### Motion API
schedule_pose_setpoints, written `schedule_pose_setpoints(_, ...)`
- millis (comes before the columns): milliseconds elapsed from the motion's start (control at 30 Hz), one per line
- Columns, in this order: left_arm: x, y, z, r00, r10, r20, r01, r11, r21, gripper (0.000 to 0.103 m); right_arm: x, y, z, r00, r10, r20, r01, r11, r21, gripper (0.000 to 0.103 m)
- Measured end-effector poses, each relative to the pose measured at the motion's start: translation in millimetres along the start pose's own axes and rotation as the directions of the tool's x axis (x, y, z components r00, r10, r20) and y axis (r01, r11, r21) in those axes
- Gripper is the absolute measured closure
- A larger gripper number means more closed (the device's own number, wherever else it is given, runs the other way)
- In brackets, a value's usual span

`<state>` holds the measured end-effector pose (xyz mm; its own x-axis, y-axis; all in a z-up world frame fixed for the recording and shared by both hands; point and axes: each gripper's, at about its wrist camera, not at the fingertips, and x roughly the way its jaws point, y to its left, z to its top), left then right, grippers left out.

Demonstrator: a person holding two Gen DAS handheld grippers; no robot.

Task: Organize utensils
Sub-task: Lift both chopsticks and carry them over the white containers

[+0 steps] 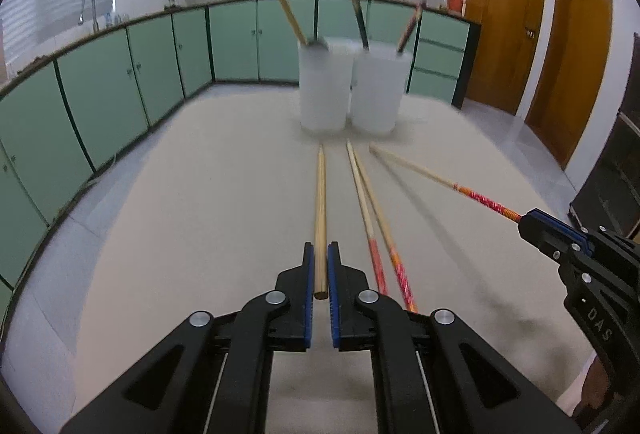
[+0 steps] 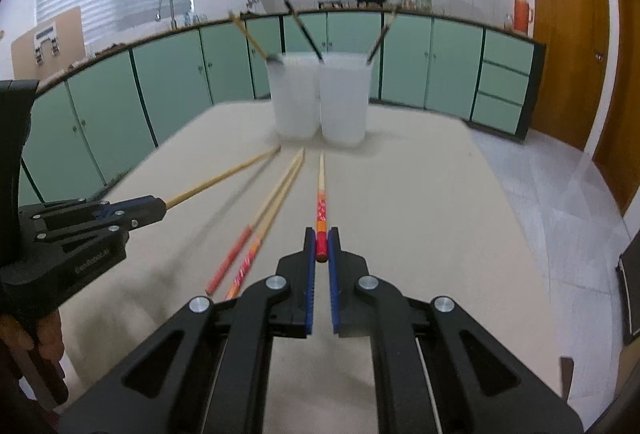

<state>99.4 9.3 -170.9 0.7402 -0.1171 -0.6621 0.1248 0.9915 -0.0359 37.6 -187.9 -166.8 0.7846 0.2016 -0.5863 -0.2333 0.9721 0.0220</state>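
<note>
Chopsticks in both grips: my left gripper (image 1: 321, 266) pinches a plain wooden chopstick (image 1: 320, 201), my right gripper (image 2: 321, 246) a red-handled chopstick (image 2: 321, 193). Two loose chopsticks (image 1: 370, 209) lie between them; two white cups (image 1: 352, 89) stand ahead.

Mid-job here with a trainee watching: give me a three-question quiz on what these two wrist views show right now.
1. True or false: the left hand-held gripper holds a plain wooden chopstick.
2. What does the right hand-held gripper clamp? A) a spoon B) a red-patterned chopstick C) nothing
3. How many chopsticks lie loose on the table between the two held ones?

Key: 1 true; 2 B; 3 two.
</note>
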Motion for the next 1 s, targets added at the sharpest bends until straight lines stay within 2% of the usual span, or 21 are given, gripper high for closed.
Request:
schedule_pose_setpoints(267, -36.8, 5.7, 47.8, 0.991, -0.007, 0.135, 0.007, 1.000, 0.004, 0.097, -31.7, -10.4, 56.6, 0.992, 0.017, 0.127, -0.013, 0.999, -0.033, 0.098)
schedule_pose_setpoints(433, -43.1, 8.6, 77.9, 0.981, -0.032, 0.193, 0.032, 0.999, 0.003, 0.097, -38.3, -20.9, 89.4, 0.986, 0.043, 0.159, -0.042, 0.999, -0.014, 0.098)
schedule_pose_setpoints(700, -37.8, 12.0, 113.7, 0.973, -0.088, 0.212, 0.090, 0.996, 0.001, 0.097, -33.8, -32.7, 142.2, 0.982, 0.105, 0.154, -0.111, 0.993, 0.029, 0.098)
schedule_pose_setpoints(1000, -48.5, 12.6, 136.6, 0.960, -0.119, 0.254, 0.120, 0.993, 0.014, 0.097, -36.7, -33.7, 178.7, 0.974, 0.133, 0.183, -0.139, 0.990, 0.018, 0.098)
